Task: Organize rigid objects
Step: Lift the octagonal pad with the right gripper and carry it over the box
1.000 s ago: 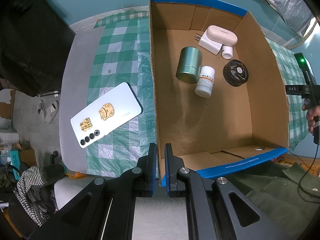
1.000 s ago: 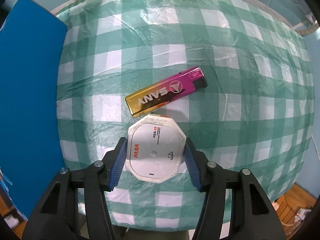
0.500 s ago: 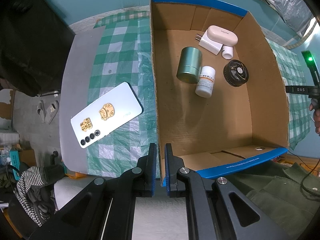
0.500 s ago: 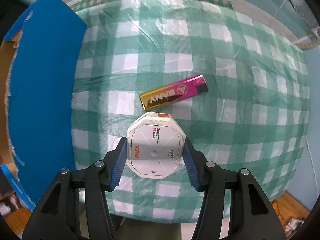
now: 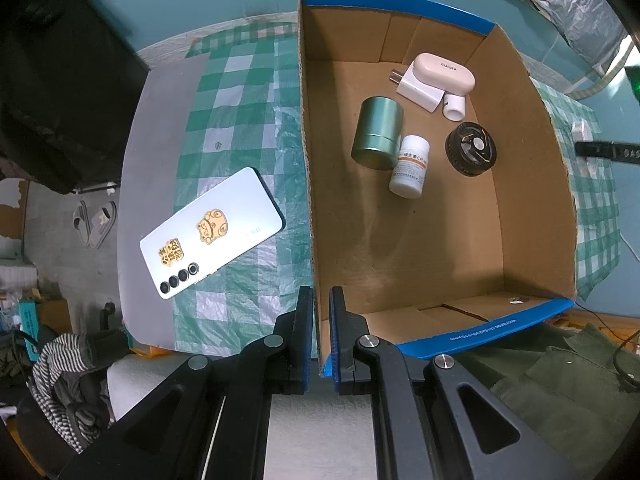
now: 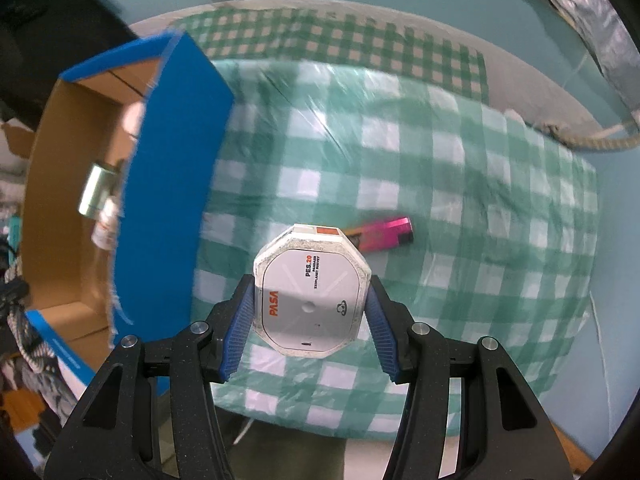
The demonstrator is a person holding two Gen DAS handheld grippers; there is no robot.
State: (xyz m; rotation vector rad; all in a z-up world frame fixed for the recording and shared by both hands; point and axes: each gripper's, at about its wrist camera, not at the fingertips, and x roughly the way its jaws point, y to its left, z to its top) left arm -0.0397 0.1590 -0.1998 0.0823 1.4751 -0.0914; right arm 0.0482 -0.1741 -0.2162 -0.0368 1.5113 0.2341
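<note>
right gripper (image 6: 308, 312) risen, clamping octagonal case (image 6: 310, 294) (lighter (image 6: 386, 234) below), box (image 6: 168, 184) nearer

lighter (image 6: 382, 235): near end hidden behind the held white box (image 6: 311, 295); blurred, print cannot be read.
cardboard box (image 6: 60, 184): interior blurred in the right wrist view; a metallic tin (image 6: 95, 190) and a white bottle (image 6: 105, 232) are partly hidden by the blue wall.
bottle label (image 5: 412, 164): text too small to be read.
cardboard box wall (image 5: 308, 208): near edge hidden between the pads of the left gripper (image 5: 318, 332).
right-hand tool (image 5: 608, 152): cut off by the picture's right edge; only a dark bar is seen.
checked cloth (image 6: 440, 160): smeared by motion blur.
striped fabric (image 5: 60, 380): cut off at the lower left; item cannot be identified.
</note>
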